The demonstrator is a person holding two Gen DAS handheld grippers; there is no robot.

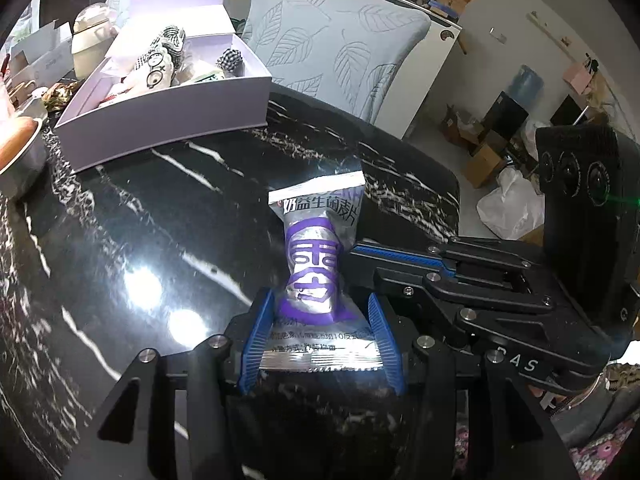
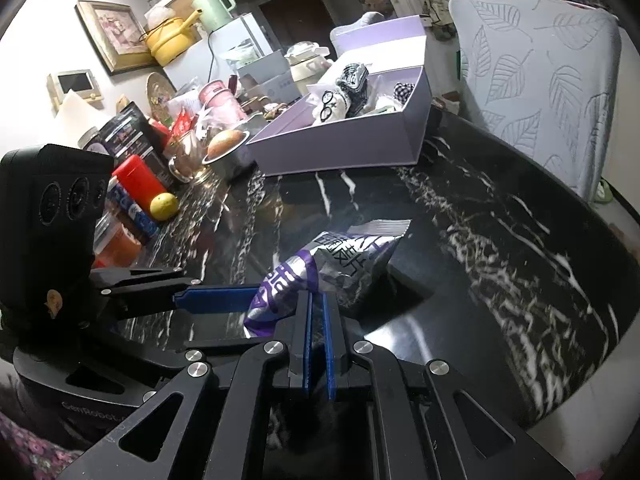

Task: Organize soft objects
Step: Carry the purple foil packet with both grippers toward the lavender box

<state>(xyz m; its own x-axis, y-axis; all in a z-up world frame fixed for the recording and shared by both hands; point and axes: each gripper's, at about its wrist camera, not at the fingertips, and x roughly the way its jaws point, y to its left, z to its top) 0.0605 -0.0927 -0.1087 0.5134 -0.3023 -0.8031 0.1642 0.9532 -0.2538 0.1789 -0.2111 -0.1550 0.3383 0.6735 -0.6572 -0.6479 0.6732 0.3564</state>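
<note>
A silver and purple snack packet (image 1: 316,268) lies on the black marble table (image 1: 160,220). My left gripper (image 1: 320,300) has its blue jaws on either side of the packet's near end, with the jaws spread. My right gripper (image 2: 318,298) is pinched shut on the packet's middle from the side, and the packet (image 2: 340,256) is squeezed narrow there. In the left wrist view the right gripper (image 1: 356,250) reaches in from the right. A lilac open box (image 1: 168,120) at the back left holds several soft toys (image 1: 160,66); the box also shows in the right wrist view (image 2: 340,148).
A chair with a leaf-print cover (image 1: 340,40) stands behind the table. Jars, cans, a lemon (image 2: 164,206) and a metal bowl (image 2: 228,152) crowd the table's left side. The table edge (image 2: 580,216) curves on the right.
</note>
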